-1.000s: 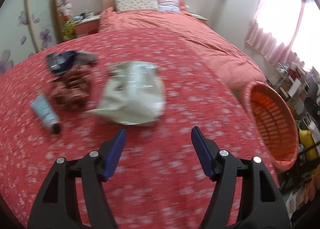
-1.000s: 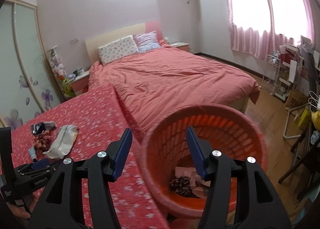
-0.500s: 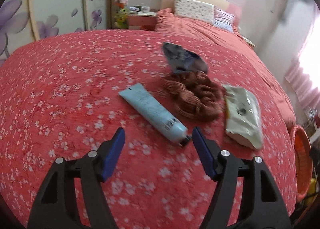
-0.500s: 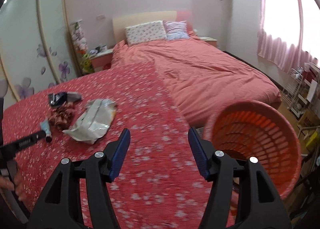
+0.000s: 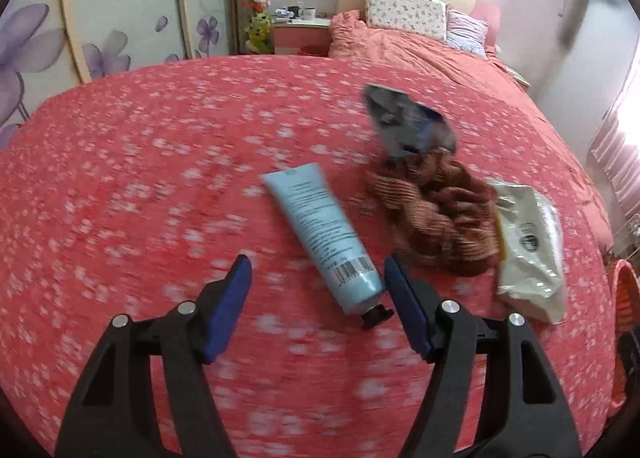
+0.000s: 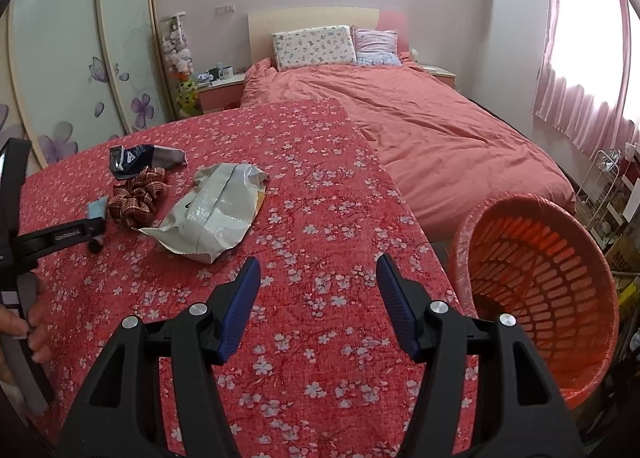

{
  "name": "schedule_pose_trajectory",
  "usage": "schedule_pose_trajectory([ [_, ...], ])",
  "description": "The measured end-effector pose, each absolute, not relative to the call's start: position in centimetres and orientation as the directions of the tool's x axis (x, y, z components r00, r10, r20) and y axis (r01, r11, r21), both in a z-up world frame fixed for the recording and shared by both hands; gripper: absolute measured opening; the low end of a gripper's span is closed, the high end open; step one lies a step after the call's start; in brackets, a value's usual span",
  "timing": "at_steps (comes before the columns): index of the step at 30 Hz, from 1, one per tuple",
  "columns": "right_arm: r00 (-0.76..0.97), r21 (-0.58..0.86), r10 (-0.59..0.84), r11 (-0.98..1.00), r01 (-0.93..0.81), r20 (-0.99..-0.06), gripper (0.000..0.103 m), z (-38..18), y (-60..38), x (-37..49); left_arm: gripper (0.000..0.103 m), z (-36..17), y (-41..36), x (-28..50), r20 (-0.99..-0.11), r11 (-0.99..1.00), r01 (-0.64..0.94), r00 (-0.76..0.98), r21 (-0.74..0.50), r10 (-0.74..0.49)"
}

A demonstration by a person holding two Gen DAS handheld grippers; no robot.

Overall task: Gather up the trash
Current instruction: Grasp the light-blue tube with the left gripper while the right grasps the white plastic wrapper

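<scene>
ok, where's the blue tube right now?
Left wrist view: the blue tube lies on the red floral cloth, just left of the brown scrunchie, cap end near the left tool.

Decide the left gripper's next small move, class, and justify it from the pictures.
Probably ease forward and down over the blue tube, then close. The left gripper is open and empty, and the tube's capped end already lies between its jaws.

Left gripper [image 5: 318, 284]: two black plastic arms with triangular cut-outs, silver round screws at the joints, blue ribbed pads [image 5: 230, 306] on the fingers. Right gripper [image 6: 318, 284]: same build, black frame, silver screws, blue pads [image 6: 394, 304]. From the right wrist view the left gripper's black side bar bears small pale lettering, unreadable. A hand [image 6: 24, 328] wraps a grey handle; no sleeve shows.
</scene>
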State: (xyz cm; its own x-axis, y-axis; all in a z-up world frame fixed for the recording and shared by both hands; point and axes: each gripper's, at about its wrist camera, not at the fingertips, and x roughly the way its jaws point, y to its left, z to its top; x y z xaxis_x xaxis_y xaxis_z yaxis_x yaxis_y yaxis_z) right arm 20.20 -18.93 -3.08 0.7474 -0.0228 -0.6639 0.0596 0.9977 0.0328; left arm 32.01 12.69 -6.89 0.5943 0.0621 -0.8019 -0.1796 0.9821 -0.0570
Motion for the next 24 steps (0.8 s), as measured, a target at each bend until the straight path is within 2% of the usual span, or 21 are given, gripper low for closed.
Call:
schedule_pose_trajectory([
  [7, 0.741, 0.056, -0.008, 0.997, 0.062, -0.672, 0.061, -3.6, -19.0, 20.5, 0.068, -6.4, 15.0, 32.1, -0.796, 0.977, -0.179, 0.605, -0.119, 0.013],
  [11, 0.739, 0.059, -0.004, 0.996, 0.060, -0.673, 0.061, -3.6, -18.9, 20.6, 0.067, -6.6, 13.8, 32.6, -0.791, 0.986, -0.140, 0.612, -0.094, 0.011],
  [18, 0.732, 0.063, -0.003, 0.996, 0.063, -0.681, 0.061, -3.8, -19.0, 20.8, 0.042, -7.6, 13.1, 33.7, -0.796, 0.985, -0.154, 0.605, -0.079, 0.031],
  [23, 0.723, 0.076, 0.013, 0.996, 0.055, -0.691, 0.061, -4.1, -18.6, 21.4, 0.041, -7.7, 12.8, 34.4, -0.792, 0.988, -0.147, 0.609, -0.057, 0.045],
  [24, 0.720, 0.084, 0.021, 0.995, 0.052, -0.694, 0.061, -4.1, -18.4, 21.7, 0.038, -7.8, 12.6, 34.4, -0.788, 0.989, -0.143, 0.613, -0.042, 0.055],
])
